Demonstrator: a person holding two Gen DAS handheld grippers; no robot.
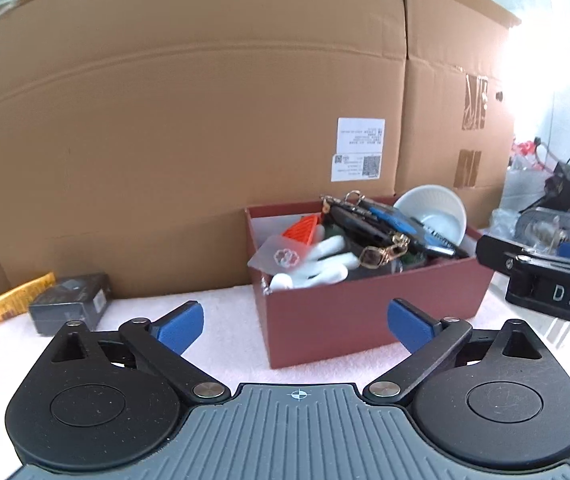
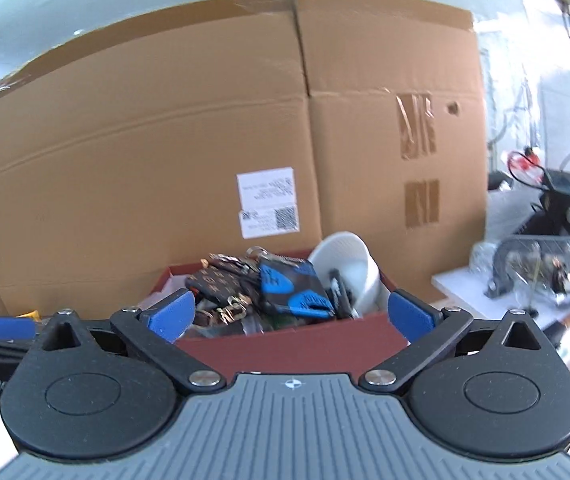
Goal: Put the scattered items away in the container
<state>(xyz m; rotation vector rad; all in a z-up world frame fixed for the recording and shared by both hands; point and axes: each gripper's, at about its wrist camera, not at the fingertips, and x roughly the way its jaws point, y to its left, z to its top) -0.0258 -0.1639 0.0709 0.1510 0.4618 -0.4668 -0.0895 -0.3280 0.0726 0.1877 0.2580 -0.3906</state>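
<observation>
Taking the red box [image 1: 365, 312] as the landmark and working from left to right: well to its left, against the foot of the cardboard wall [image 1: 185, 120], a yellow tube [image 1: 17, 298] and a dark packet [image 1: 71, 304] are lying on the pale mat [image 1: 221, 320], still outside the container. The left gripper [image 1: 295, 326] is being held just in front of the box's near left corner, its blue pads spread wide with nothing between them. Inside the box a heap is being carried already: an orange piece [image 1: 303, 230], white gloves [image 1: 325, 260], gold-framed glasses [image 1: 381, 254], a patterned wallet [image 2: 217, 286], a blue-and-black pouch [image 2: 293, 288] and, at the right end, a tilted white bowl [image 1: 433, 216]. The right gripper [image 2: 291, 314] is being held before the box's near wall, equally wide and empty

Judging from this, the tube and packet are being left for the next pick. The left gripper is best being swung leftward from the box, kept wide, lowered over one item across its narrow side, and closed only once both pads are flanking it; the load should be released low into the left part of the box, so the bowl is not being tipped
</observation>
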